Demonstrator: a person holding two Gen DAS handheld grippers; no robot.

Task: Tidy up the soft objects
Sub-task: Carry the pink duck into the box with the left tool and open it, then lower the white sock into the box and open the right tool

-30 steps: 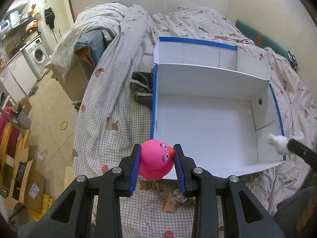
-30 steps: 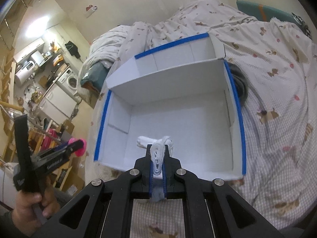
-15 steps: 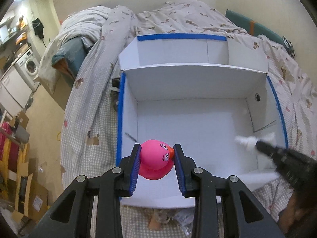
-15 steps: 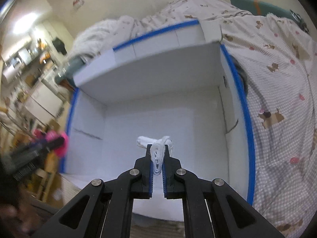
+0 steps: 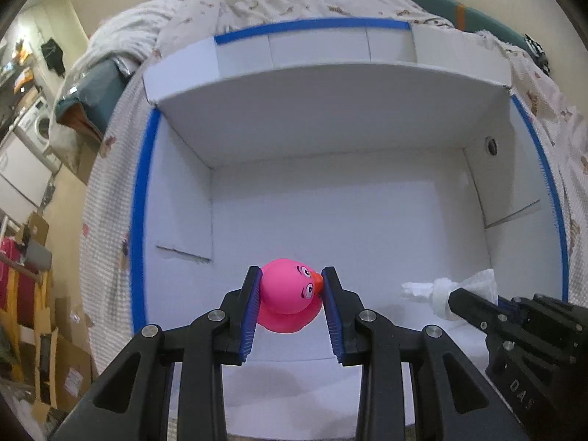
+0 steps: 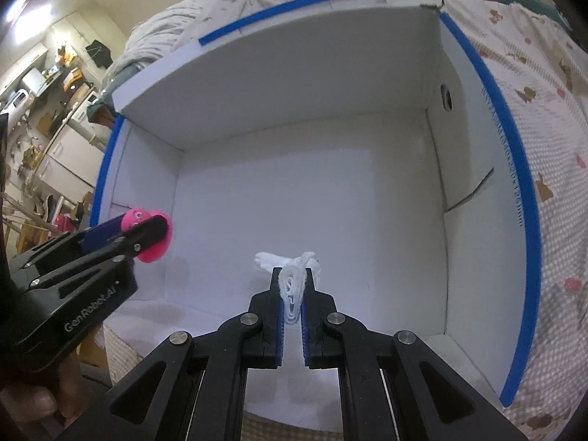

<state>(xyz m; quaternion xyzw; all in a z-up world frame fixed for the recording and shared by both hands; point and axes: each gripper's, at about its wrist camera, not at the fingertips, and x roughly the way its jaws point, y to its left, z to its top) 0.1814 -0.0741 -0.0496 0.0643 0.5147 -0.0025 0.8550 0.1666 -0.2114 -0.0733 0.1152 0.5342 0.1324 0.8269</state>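
Left gripper [image 5: 290, 297]: pinched the pink toy duck [image 5: 288, 299] between its blue pads, over the white box's [image 5: 330, 139] near-left floor.
Right gripper [image 6: 293, 294]: pressed together on a white cloth bundle [image 6: 294, 279], at 3 o'clock of the duck.
Surface: box sat on a checked bedspread [image 6: 551, 257].
Room: washing machine [image 5: 38, 126] at 9 o'clock.
Hidden: duck's sides were covered by the pads.

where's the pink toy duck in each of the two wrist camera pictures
Left wrist view: pink toy duck sits low centre, clamped in the left gripper, over the box floor.
Right wrist view: pink toy duck at the left edge, mostly hidden behind the gripper's fingers.
Shared landmark: the white box with blue-taped rims.
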